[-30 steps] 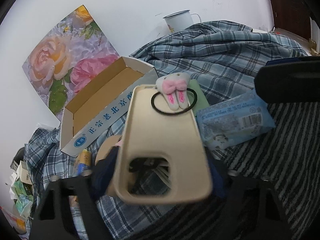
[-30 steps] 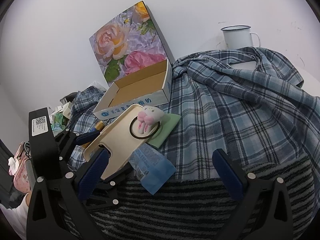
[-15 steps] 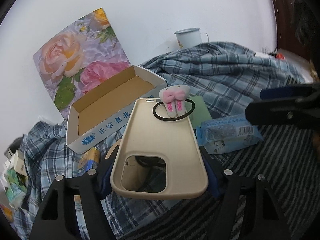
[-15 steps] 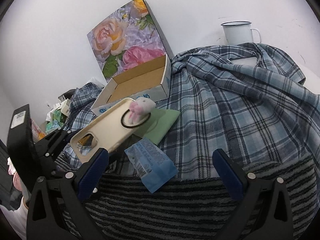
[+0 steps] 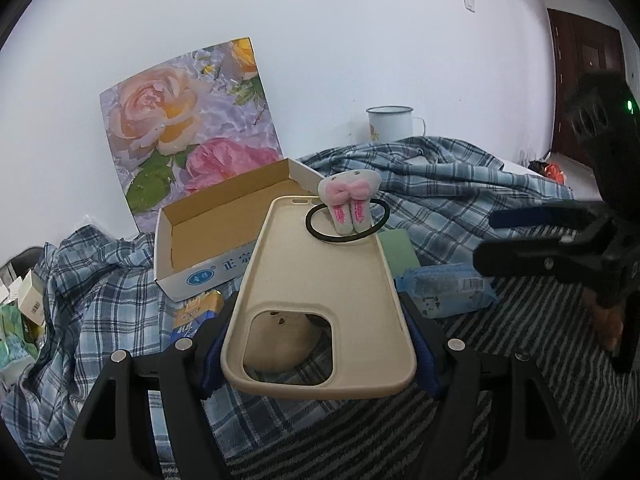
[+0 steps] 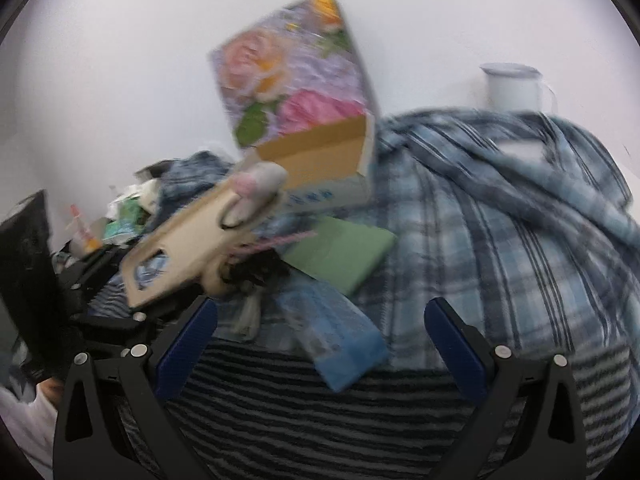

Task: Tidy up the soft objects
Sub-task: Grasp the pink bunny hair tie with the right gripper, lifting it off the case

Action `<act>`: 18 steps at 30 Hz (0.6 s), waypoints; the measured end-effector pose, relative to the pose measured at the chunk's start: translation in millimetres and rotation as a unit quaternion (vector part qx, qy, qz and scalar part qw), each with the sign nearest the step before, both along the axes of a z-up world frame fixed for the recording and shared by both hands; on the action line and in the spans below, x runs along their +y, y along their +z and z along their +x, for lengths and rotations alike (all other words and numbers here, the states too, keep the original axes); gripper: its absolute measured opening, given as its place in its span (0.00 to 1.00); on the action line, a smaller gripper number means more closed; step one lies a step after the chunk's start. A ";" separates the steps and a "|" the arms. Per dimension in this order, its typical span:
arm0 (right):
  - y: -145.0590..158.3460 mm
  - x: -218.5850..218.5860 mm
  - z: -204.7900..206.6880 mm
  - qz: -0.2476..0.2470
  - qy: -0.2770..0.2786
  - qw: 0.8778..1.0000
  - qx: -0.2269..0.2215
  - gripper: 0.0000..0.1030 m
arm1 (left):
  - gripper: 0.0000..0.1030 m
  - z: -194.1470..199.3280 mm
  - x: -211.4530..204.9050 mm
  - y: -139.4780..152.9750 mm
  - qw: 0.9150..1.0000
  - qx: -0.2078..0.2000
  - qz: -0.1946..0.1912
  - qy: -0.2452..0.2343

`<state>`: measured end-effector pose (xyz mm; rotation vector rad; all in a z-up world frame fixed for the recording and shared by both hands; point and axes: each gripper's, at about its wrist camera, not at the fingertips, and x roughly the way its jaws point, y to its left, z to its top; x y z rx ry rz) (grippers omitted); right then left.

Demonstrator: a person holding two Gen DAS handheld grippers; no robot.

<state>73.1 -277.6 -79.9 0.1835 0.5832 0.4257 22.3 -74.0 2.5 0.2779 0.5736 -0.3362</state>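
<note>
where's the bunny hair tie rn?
Left wrist view, centre: the hair tie lies on the far end of the phone case clamped in the left gripper, right of the open box.

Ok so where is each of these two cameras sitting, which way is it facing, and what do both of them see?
Left wrist: sits on the left gripper, looking forward and down along its fingers, which clamp a beige phone case carrying a bunny hair tie; the right gripper shows at right.
Right wrist: sits on the right gripper, jaws open and empty, facing the plaid cloth; a white sleeve shows bottom left.
Shared: phone case, open cardboard box, floral lid, enamel mug, blue tissue pack.
</note>
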 end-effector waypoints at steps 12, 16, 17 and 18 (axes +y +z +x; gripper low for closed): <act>48.8 50.8 32.9 -0.133 0.069 0.986 -0.072 0.88 | 0.73 -7.2 3.0 -0.8 1.000 0.005 -0.018 -0.015; 47.1 62.6 48.2 -0.155 0.064 0.983 -0.076 0.81 | 0.73 -6.0 6.6 -0.6 0.999 0.012 -0.030 -0.018; 45.7 66.3 50.3 -0.159 0.069 0.982 -0.077 0.78 | 0.73 -5.6 7.2 -0.8 0.999 0.014 -0.032 -0.018; 44.3 68.7 51.0 -0.161 0.072 0.981 -0.078 0.77 | 0.73 -5.1 8.2 -0.8 0.999 0.015 -0.034 -0.018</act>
